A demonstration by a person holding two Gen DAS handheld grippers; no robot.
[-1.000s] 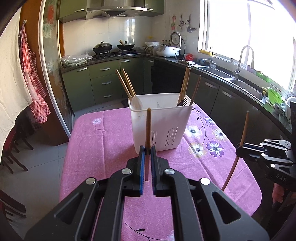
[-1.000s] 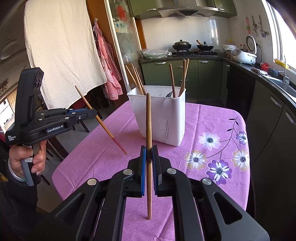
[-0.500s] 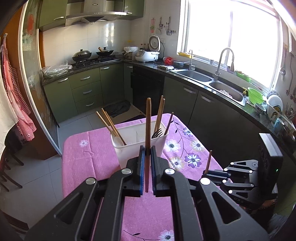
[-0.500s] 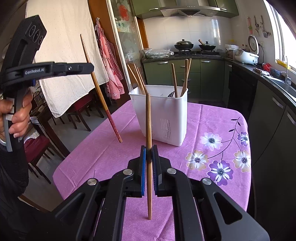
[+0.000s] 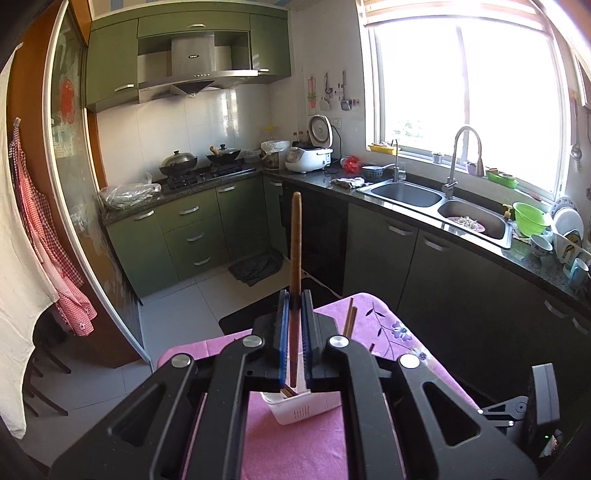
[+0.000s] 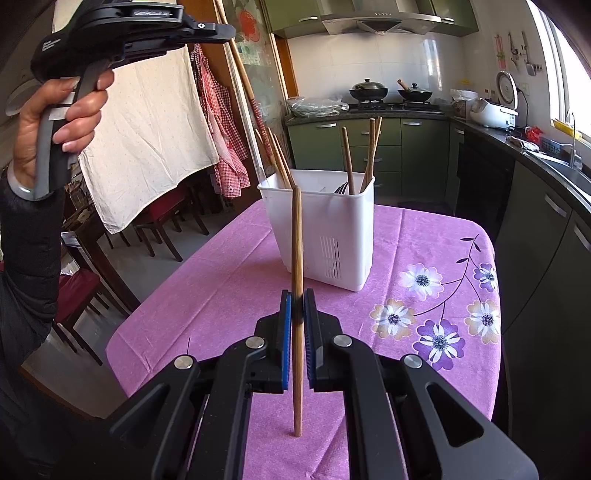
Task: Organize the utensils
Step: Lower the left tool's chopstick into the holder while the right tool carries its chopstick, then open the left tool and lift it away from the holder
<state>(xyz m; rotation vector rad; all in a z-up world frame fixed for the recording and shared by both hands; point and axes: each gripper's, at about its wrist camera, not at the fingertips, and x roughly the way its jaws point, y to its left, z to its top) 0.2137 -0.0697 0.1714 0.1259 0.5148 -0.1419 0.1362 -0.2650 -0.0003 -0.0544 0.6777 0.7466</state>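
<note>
My left gripper (image 5: 294,306) is shut on a brown wooden chopstick (image 5: 295,236) that stands upright between its blue pads. Directly below it the white utensil holder (image 5: 306,408) peeks out, largely hidden by the gripper. In the right wrist view a hand holds the left gripper (image 6: 221,32) high at the upper left, its chopstick (image 6: 245,79) slanting down toward the white holder (image 6: 325,229). Several chopsticks (image 6: 369,155) and fork tips stand in the holder. My right gripper (image 6: 297,306) is shut on a second upright chopstick (image 6: 296,240), in front of the holder.
The holder stands on a table with a purple floral cloth (image 6: 424,280). Wooden chairs (image 6: 162,225) and a hanging white cloth (image 6: 147,133) are at the left. Dark green cabinets, a sink (image 5: 406,194) and a stove (image 5: 199,173) line the far and right walls.
The left gripper has risen with its chopstick from table height to well above the holder. The right gripper and its chopstick have stayed in place.
</note>
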